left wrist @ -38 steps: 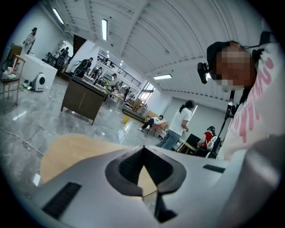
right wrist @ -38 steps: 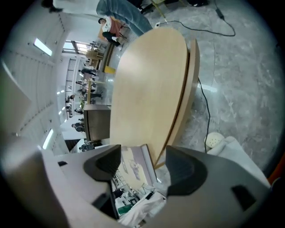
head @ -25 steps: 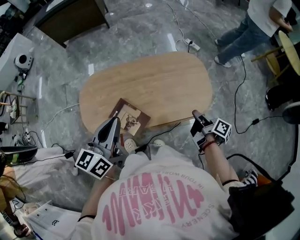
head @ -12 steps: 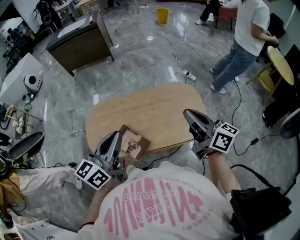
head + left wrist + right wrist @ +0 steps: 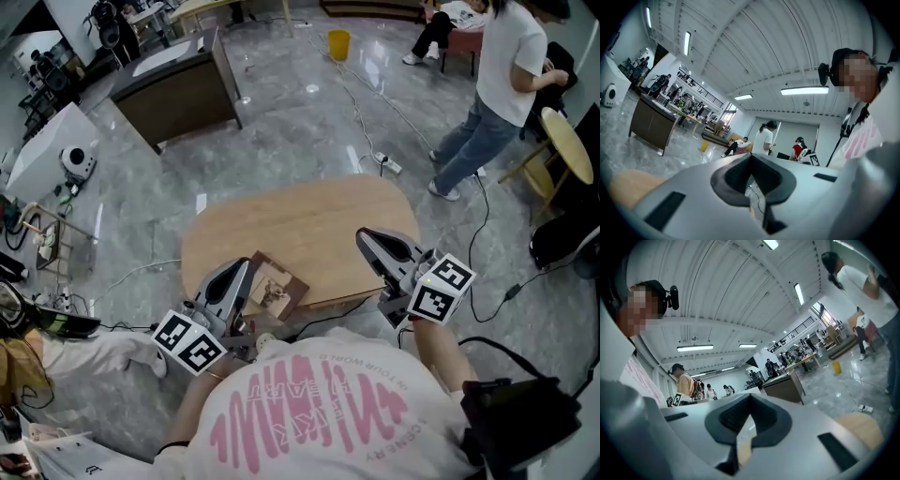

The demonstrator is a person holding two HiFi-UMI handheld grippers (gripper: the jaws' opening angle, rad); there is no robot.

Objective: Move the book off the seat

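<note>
In the head view the book [image 5: 277, 292] is seen flat at the lower-left edge of the oval bench [image 5: 309, 220], just beside the left gripper [image 5: 242, 270]; the right gripper [image 5: 366, 240] is held at the lower right. In the left gripper view the fingers [image 5: 732, 174] are shown clenched on nothing, and likewise in the right gripper view. Whether the book lies where it is wanted or is yet to be lifted cannot be told.

Glossy grey marble floor [image 5: 281, 131], dark desk [image 5: 178, 94], yellow bucket [image 5: 338, 43], ceiling strip lights [image 5: 805, 90]
</note>
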